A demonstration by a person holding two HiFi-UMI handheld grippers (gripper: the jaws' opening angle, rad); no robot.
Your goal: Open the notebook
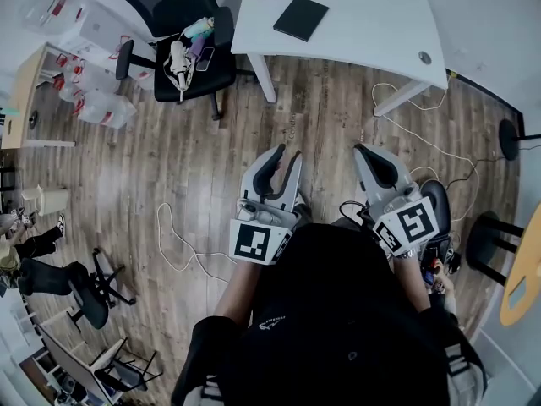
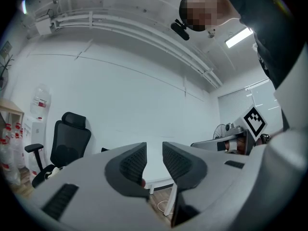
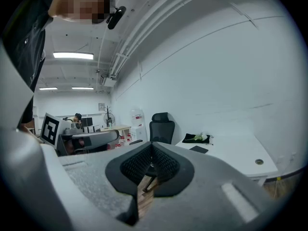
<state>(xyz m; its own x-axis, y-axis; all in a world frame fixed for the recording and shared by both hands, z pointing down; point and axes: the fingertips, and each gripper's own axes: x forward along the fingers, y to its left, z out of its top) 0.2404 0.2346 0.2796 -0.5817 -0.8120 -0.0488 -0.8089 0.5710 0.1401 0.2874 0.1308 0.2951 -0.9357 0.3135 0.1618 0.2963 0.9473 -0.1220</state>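
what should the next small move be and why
Probably carry both claws forward to the table: the notebook lies closed on it, well ahead of the left claw, open and empty, and the right claw, shut, both over the floor.

I count one notebook (image 1: 301, 18), one white table (image 1: 363, 24), two grippers, the left gripper (image 1: 287, 153) and the right gripper (image 1: 362, 149), and at least two office chairs (image 1: 169, 15) (image 1: 80, 299).

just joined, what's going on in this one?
A person stands on the wood floor, short of the white table, a gripper in each hand, both pointed toward it. The left gripper has its jaws apart and empty; the right gripper has its jaws together on nothing. The dark notebook lies closed on the table, untouched.
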